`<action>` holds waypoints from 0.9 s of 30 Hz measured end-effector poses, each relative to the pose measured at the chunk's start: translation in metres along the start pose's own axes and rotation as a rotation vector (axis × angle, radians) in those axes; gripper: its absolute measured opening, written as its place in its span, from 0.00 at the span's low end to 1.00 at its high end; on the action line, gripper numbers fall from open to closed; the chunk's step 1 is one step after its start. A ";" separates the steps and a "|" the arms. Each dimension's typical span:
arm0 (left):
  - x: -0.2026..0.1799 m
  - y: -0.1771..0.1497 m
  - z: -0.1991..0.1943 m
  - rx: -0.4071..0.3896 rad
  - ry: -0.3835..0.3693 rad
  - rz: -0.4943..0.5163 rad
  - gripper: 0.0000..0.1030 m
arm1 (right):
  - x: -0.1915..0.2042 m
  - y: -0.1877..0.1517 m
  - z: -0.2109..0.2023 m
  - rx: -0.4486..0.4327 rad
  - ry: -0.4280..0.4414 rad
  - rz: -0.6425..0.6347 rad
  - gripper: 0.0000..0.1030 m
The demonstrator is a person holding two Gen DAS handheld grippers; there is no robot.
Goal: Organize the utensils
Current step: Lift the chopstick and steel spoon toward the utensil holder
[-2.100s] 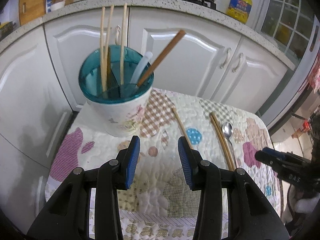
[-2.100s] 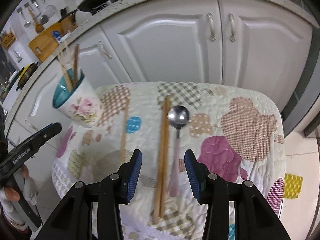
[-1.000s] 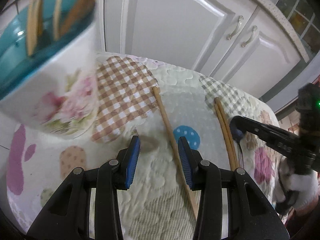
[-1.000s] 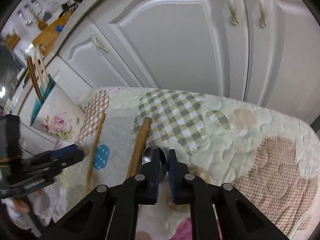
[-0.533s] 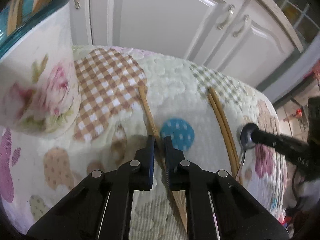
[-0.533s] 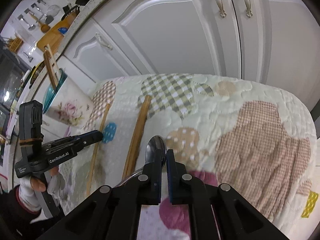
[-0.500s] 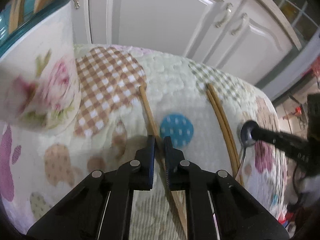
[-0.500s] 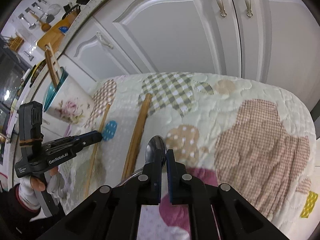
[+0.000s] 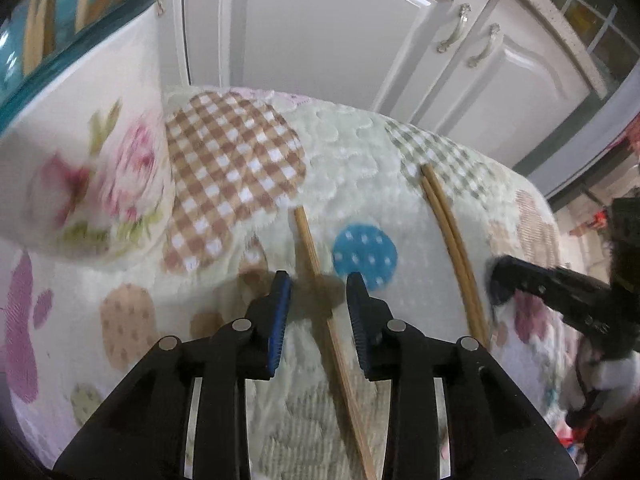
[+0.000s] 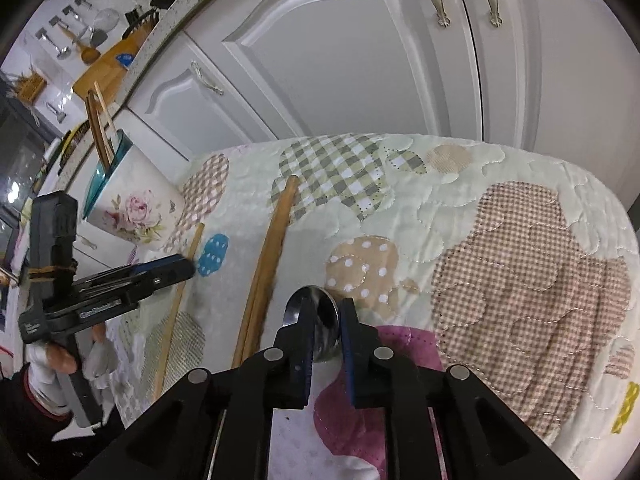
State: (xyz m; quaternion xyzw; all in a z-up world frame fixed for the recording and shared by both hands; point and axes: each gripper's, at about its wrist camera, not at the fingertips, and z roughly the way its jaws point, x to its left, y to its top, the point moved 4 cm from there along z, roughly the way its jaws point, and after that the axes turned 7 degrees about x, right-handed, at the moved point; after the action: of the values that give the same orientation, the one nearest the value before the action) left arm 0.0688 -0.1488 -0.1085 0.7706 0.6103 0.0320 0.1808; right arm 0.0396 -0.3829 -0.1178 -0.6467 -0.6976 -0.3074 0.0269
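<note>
A floral cup with a teal rim (image 9: 80,128) holds several chopsticks at the table's left; it also shows in the right wrist view (image 10: 132,204). A single wooden chopstick (image 9: 320,288) lies on the quilted cloth between the jaws of my open left gripper (image 9: 319,282). A pair of chopsticks (image 9: 452,240) lies to its right, also in the right wrist view (image 10: 268,268). My right gripper (image 10: 325,306) has parted slightly around a metal spoon (image 10: 320,312) whose bowl sits between the pads. The left gripper (image 10: 176,270) shows in the right wrist view.
The patchwork quilt (image 10: 500,260) covers a small table in front of white cabinet doors (image 9: 320,32). The right gripper (image 9: 496,280) shows at the right edge of the left wrist view. A wooden board (image 10: 108,68) stands on the counter behind.
My left gripper was shut on the single chopstick and has opened around it. My right gripper's jaws have parted a little around the spoon. Both views have shifted slightly.
</note>
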 end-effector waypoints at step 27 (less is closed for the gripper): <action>0.021 -0.009 -0.117 -0.203 -0.093 0.004 0.06 | 0.028 -0.003 -0.024 -0.042 -0.069 -0.017 0.33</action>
State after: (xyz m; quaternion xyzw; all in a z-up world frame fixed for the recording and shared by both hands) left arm 0.0343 -0.0986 -0.0056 0.7501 0.5935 0.0580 0.2860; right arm 0.0234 -0.3693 -0.0876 -0.6513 -0.6970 -0.2996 -0.0135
